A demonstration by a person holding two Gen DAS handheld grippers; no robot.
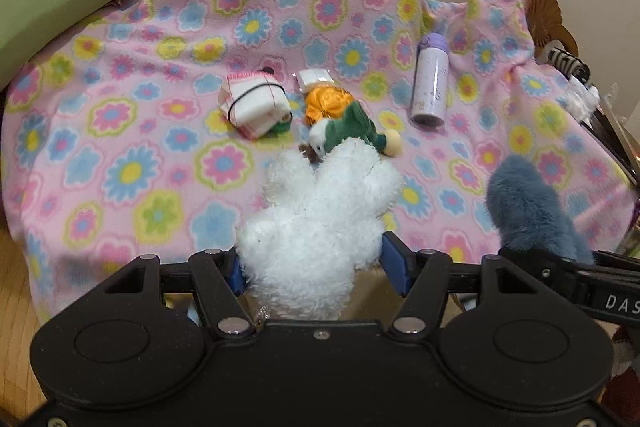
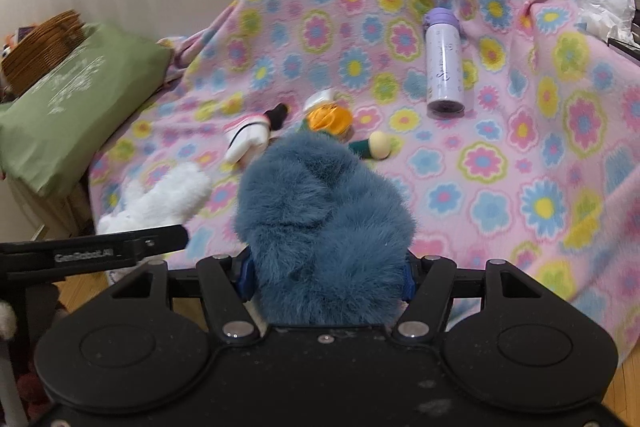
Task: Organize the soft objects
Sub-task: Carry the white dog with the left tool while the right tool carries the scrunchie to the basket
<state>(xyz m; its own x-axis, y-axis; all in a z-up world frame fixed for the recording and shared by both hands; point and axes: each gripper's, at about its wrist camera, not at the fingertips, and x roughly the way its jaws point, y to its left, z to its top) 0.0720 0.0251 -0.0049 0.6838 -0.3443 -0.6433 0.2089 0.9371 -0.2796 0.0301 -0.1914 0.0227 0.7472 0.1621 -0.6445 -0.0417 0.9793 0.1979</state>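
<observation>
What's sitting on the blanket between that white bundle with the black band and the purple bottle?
A small doll in orange and green lies between the white bundle and the purple bottle, close beside the bundle. The left wrist view shows it best; bare flowered blanket fills the remaining gap.

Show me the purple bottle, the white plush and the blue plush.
purple bottle [image 1: 430, 81], left wrist view, middle of its body.
white plush [image 1: 320, 223], left wrist view, its fluffy middle.
blue plush [image 2: 326, 231], right wrist view, centre of fur.
</observation>
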